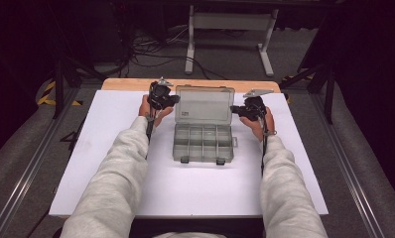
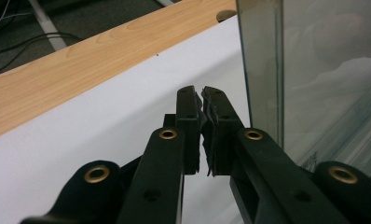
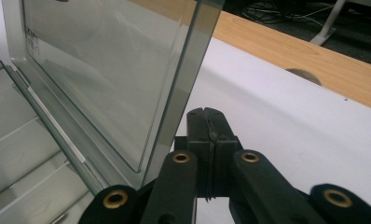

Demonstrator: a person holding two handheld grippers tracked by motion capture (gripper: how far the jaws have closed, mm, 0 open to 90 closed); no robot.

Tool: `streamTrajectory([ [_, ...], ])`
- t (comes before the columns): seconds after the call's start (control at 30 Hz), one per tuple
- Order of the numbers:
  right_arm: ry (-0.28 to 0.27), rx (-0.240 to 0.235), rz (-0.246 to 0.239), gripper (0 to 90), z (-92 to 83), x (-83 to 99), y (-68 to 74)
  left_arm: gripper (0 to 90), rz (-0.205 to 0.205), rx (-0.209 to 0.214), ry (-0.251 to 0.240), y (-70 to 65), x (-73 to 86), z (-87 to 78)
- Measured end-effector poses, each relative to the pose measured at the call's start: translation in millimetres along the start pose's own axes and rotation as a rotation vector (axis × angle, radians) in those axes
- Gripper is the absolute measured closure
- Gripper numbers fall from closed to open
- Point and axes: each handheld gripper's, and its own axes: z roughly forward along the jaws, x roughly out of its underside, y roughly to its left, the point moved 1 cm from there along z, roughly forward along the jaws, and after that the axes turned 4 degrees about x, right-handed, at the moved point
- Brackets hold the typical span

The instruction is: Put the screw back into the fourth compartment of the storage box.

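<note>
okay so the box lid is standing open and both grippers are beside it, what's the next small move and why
Probably press the lid backward or forward with both grippers at once. The left gripper and right gripper are shut, holding nothing, and sit beside the lid's side edges. The compartment tray stands open between them. Which way the lid should go, I can't tell.

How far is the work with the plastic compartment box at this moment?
Done: the clear lid of the compartment box stands open, nearly upright. In hand: the left hand-held gripper and the right hand-held gripper sit at the lid's two side edges, jaws together, gripping nothing. Left: the compartments look empty, apart from a small item I cannot identify in the right gripper view; what follows cannot be told.
</note>
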Motion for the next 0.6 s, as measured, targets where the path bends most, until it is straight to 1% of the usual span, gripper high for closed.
streamTrajectory([
  [0.07, -0.008, -0.004, 0.000, 90.0, -1.9, -0.6, -0.7, 85.3, -0.001, 0.003, -0.003, -1.3, -0.9, 0.0],
  [0.27, -0.009, -0.005, -0.002, 90.0, -4.1, -1.4, -0.6, 85.6, 0.007, 0.002, 0.001, -2.4, -2.8, -1.0],
  [0.3, -0.012, -0.003, -0.002, 90.0, -4.6, -1.7, -0.6, 85.7, 0.014, -0.003, -0.005, -2.2, -3.5, -1.4],
  [0.37, -0.005, -0.002, -0.008, 90.0, -5.6, -2.7, 0.2, 85.7, 0.024, 0.000, -0.020, -3.3, -4.8, -3.6],
  [0.4, -0.015, 0.000, -0.010, 89.8, -7.5, -3.8, 0.0, 85.0, 0.038, -0.004, -0.026, -4.1, -5.8, -5.0],
  [0.43, -0.016, 0.000, -0.008, 89.7, -8.1, -4.1, 0.2, 85.1, 0.043, -0.003, -0.030, -4.2, -6.4, -5.9],
  [0.47, -0.015, 0.003, -0.013, 89.5, -8.8, -4.7, 0.6, 85.2, 0.040, 0.005, -0.031, -4.7, -6.6, -6.7],
  [0.5, -0.015, 0.005, -0.014, 89.2, -9.7, -5.4, 1.0, 85.0, 0.040, 0.005, -0.031, -4.7, -6.6, -6.7],
  [0.53, -0.021, 0.004, -0.012, 89.2, -10.6, -6.0, 1.4, 84.7, 0.050, 0.001, -0.033, -4.3, -7.1, -7.6],
  [0.57, -0.021, 0.004, -0.012, 89.2, -10.6, -6.0, 1.4, 84.7, 0.043, 0.007, -0.040, -4.8, -7.1, -8.0],
  [0.6, -0.024, 0.001, -0.010, 89.2, -11.4, -6.7, 1.6, 84.6, 0.049, 0.008, -0.039, -5.3, -7.7, -8.6],
])
